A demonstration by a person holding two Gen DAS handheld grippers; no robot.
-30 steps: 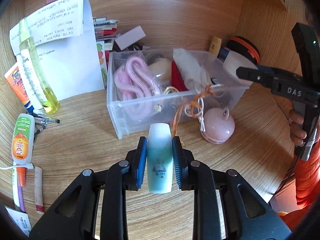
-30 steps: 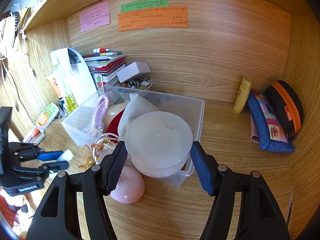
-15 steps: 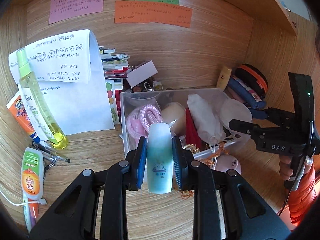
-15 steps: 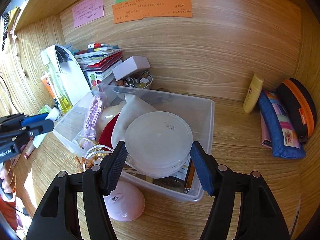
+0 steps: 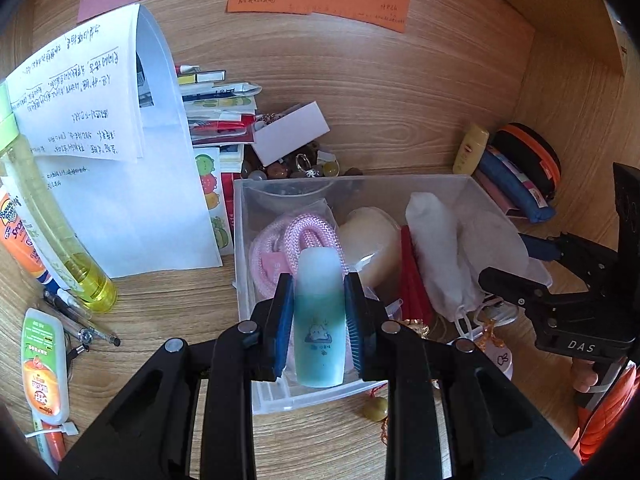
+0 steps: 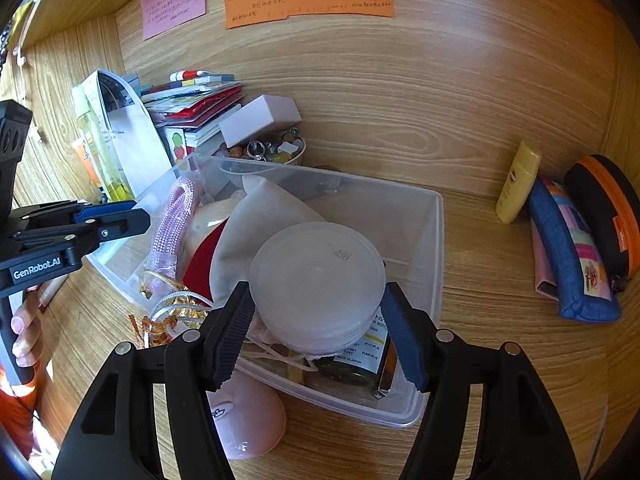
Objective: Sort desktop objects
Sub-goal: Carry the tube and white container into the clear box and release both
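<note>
Both tongs are clamped, left (image 5: 319, 320) on a bottle (image 5: 319, 320), right (image 6: 318, 320) on a tub (image 6: 316, 286); either could slip onto the crowded bin (image 6: 438, 248) below.

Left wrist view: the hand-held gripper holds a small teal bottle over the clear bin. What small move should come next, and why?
Probably lower the left hand-held gripper a little, then open it. It is shut on the teal bottle, which hangs over the near end of the clear bin, above the pink rope. The right hand-held gripper holds a round tub over the bin's other end, apart from it.
</note>
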